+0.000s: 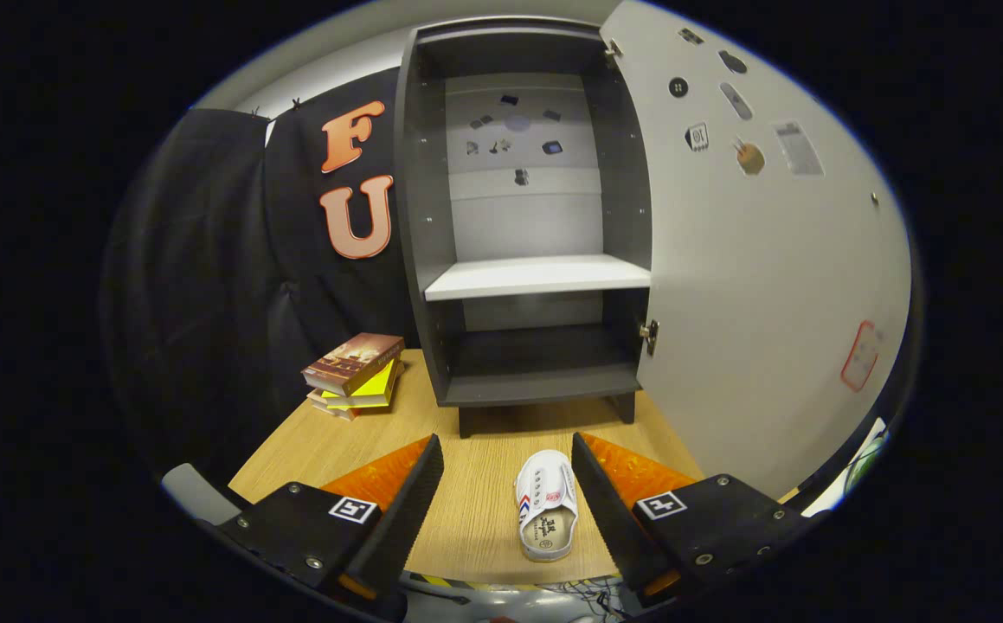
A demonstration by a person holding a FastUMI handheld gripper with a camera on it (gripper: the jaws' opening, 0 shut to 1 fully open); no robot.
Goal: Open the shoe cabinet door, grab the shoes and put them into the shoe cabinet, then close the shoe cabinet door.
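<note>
gripper (508,467) spread wide, holding nothing | shoe (546,505) between fingers, near right one | shoe cabinet (527,216) ahead, door (761,260) open

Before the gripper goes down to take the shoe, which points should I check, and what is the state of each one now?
1. Cabinet door swung open: ok.
2. Gripper fingers open, nothing held: ok.
3. Shoe lies on the table between the fingers, nearer the right one: ok.
4. White shelf and the lower compartment free for the shoe: ok.
5. Stack of books stands aside, left of the cabinet: ok.
6. Second shoe of the pair: cannot tell.
</note>
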